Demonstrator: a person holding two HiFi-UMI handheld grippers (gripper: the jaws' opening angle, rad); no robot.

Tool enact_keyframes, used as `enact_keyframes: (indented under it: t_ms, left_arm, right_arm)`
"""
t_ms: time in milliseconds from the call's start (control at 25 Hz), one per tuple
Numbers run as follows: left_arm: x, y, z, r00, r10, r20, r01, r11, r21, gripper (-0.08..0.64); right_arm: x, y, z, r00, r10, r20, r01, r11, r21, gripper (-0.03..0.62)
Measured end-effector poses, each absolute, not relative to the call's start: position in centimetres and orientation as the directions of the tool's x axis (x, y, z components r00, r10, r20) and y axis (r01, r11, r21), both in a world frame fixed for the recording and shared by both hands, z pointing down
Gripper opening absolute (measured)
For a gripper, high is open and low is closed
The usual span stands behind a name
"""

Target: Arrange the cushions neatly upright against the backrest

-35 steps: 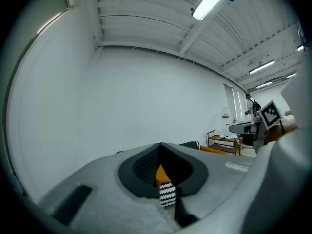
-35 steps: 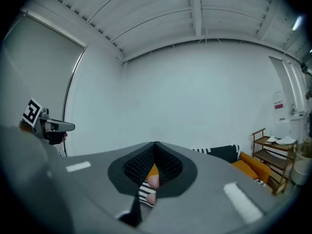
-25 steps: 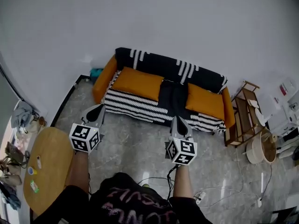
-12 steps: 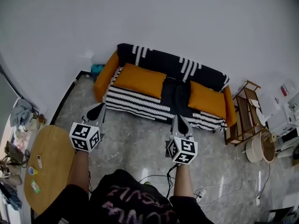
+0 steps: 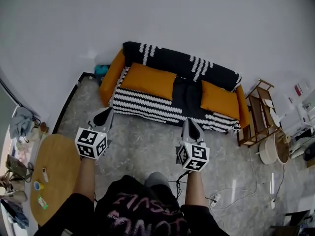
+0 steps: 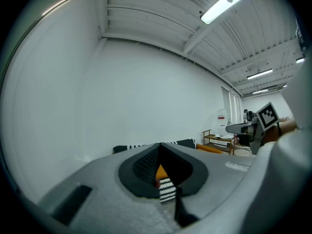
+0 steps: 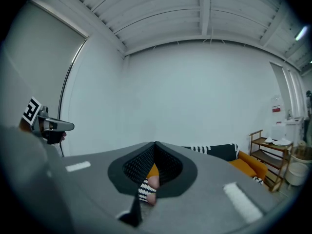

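Bottom edge, closest in: dark shirt with pink print (image 5: 138, 211), a forearm stretched forward on each side.

Left of that: round wooden table (image 5: 56, 173) with a few small items along its left rim, too small to identify.

Ahead of the forearms: left gripper (image 5: 104, 115), jaws pressed together, nothing pinched. Right gripper (image 5: 191, 127), likewise pressed together and empty. Both level, well apart from each other, aimed at the sofa, hanging over grey marbled floor (image 5: 142, 144). Loose cables (image 5: 219, 200) on the floor at right.

Beyond a strip of bare floor: orange sofa (image 5: 110, 75) against the white wall (image 5: 157, 18), draped in black cloth with white stripe patterns over backrest and seat.

On the seat: left cushion (image 5: 147, 81), orange, rear edge close to the foot of the backrest. Right cushion (image 5: 219, 99), orange, smaller-looking, toward the right armrest. Black cloth showing between the two. Flat or leaning: cannot tell from above.

Right of the sofa: wooden shelf unit (image 5: 258, 113), then a round pale tub (image 5: 274, 150). Teal object (image 5: 102, 71) at the sofa's left rear corner.
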State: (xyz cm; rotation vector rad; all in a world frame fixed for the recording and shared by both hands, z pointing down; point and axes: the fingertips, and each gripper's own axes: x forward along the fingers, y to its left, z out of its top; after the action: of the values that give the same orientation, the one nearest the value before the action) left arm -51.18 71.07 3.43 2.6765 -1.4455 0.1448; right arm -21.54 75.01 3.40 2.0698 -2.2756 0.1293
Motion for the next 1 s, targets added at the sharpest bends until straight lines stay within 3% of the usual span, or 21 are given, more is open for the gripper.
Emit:
enact_keyframes:
  t_ms: [560,1000]
  left_arm:
    - [-50.6,66.2,5.7,0.564,-0.811,0.153,-0.825,-0.559,0.078,0.0]
    - [-47.0,55.8,6.9,0.537,-0.817,0.209,-0.84,-0.541,0.043,0.0]
  right_arm:
    - [-21.3,70.4,5.2,-0.079,-0.987,0.139,-0.997,0.078,-0.009,0.014]
    - [-17.7,58.9,7.2,-0.118,-0.983,0.14,-0.992,0.111,-0.055,0.014]
